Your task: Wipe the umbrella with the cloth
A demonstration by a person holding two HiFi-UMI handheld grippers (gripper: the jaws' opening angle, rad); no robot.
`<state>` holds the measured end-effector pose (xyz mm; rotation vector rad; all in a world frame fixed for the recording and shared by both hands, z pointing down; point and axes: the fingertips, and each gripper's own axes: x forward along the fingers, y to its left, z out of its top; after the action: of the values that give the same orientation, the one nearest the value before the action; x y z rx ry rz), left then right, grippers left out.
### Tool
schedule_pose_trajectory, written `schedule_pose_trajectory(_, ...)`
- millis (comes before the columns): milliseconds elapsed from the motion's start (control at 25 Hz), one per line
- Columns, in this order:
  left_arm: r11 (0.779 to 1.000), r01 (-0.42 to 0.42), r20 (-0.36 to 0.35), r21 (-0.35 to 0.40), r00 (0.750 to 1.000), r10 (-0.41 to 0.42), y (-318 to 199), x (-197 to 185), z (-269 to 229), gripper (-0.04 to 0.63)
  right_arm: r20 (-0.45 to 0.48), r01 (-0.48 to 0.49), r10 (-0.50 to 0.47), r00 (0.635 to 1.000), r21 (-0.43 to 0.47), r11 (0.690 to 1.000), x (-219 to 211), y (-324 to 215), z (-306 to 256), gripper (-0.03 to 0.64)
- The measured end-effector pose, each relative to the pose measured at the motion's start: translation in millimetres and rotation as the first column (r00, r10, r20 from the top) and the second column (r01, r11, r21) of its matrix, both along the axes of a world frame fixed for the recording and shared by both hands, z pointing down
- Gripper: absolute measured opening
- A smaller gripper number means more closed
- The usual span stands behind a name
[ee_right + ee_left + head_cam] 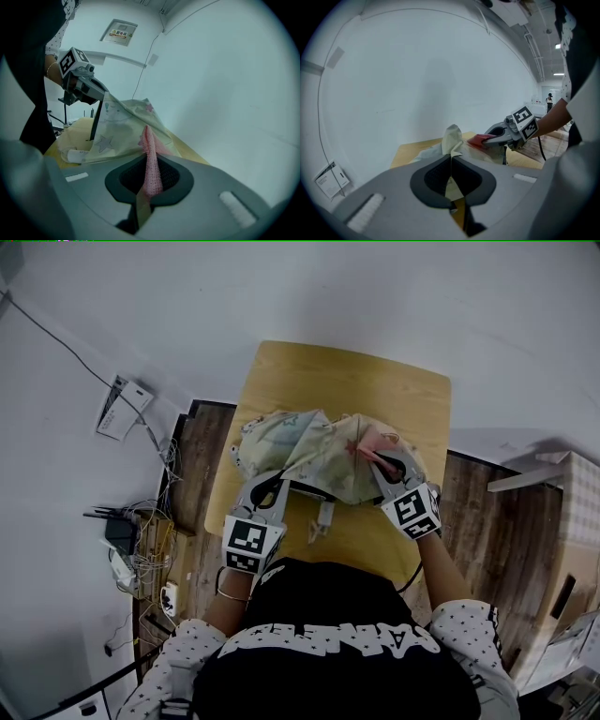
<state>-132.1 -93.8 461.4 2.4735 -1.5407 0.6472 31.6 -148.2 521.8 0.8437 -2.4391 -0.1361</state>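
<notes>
The wooden table (375,381) stands against the white wall, and I am close at its near edge, above a floor of dark wood planks (487,512). On the near half of the table lies the umbrella (309,451), its pale canopy printed with stars, loose and crumpled in a heap rather than stretched open. It fills the space between my two hands.

My left gripper (274,482) is at the canopy's near left edge. Its jaws are pressed together on a fold of the umbrella fabric, which rises in a cream peak just past the pads in the left gripper view. A dark rib of the umbrella runs down just beside this gripper in the right gripper view.

My right gripper (380,465) is at the canopy's right side, tilted down onto it. Its jaws are clamped on the pink cloth (151,164), which stands up between the pads as a narrow knitted strip, its far end lying against the starred fabric.

The umbrella's white handle (323,515) pokes out from under the canopy towards me and rests on the table between the two grippers.
</notes>
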Motion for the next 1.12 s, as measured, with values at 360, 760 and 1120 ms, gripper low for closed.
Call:
schedule_pose_trajectory(360, 0.999, -0.038, -0.005, -0.005, 0.999, 0.038, -1, 3, 3, 0.002, -0.026, 0.021, -0.023, 0.999, -0.056, 0.998, -4, 25, 16, 0.034)
schedule_pose_trajectory(760, 0.997, -0.072, -0.011, -0.025, 0.997, 0.071, -2, 7, 10, 0.002, -0.045, 0.045, -0.05, 0.998, -0.108, 0.993, -7, 51, 30, 0.034)
schedule_pose_trajectory(1120, 0.993, -0.114, -0.003, -0.009, 0.993, 0.114, -7, 13, 5, 0.002, -0.023, 0.121, -0.126, 0.992, -0.163, 0.979, -16, 80, 38, 0.034)
